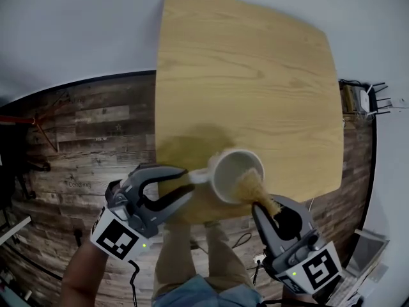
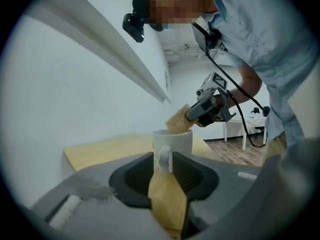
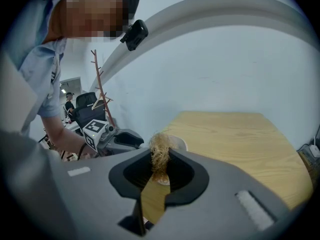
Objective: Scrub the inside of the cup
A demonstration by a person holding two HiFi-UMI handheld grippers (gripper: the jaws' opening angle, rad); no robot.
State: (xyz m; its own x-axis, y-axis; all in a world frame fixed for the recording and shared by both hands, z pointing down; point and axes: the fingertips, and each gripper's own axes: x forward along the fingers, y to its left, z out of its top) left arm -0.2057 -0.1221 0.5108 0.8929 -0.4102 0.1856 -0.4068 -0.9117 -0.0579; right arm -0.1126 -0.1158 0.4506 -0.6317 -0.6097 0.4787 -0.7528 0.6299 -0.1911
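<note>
A white cup hangs over the near edge of the wooden table, its mouth facing up at me. Its handle points left and sits between the jaws of my left gripper, which is shut on it. My right gripper is shut on a tan fibrous scrubber, whose free end rests inside the cup against its right wall. In the left gripper view the handle stands between the pads, with the scrubber dipping over the rim. The right gripper view shows the scrubber hiding most of the cup.
The table reaches away from me to a pale wall, with dark plank floor on its left. My legs are below the cup. Cables and a small white device lie at the right. A coat rack and a white side table stand farther off.
</note>
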